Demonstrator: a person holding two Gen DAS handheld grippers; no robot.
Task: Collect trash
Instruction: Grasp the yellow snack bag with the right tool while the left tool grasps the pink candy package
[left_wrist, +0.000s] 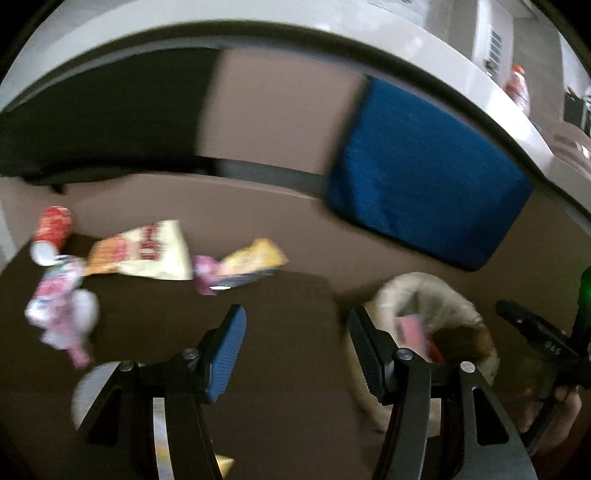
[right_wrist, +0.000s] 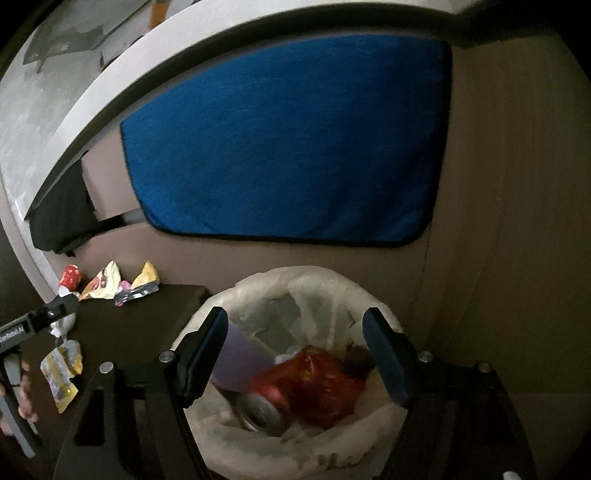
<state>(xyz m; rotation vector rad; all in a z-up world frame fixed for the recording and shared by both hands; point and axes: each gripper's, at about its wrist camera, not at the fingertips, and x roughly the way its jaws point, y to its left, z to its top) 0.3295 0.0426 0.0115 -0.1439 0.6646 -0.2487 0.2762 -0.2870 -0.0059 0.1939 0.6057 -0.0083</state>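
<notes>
right gripper (right_wrist: 295, 354) jaws wide, empty, over white-lined round bin (right_wrist: 373, 439) | left gripper (left_wrist: 295, 350) jaws wide, empty | risk: blurred view, may miss crumpled yellow wrapper (left_wrist: 147, 251) on dark tabletop (left_wrist: 266, 387)

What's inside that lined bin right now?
In the bin lie a red wrapper, a metal can and something flat and purplish. Whatever sits beneath them, deeper in the liner, is covered and cannot be made out.

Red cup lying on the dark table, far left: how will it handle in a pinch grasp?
The red cup lies on its side, so a nudge would likely roll it. It looks like thin disposable stock: probably light and easily crushed. Wrappers crowd beside it and may get dragged along.
</notes>
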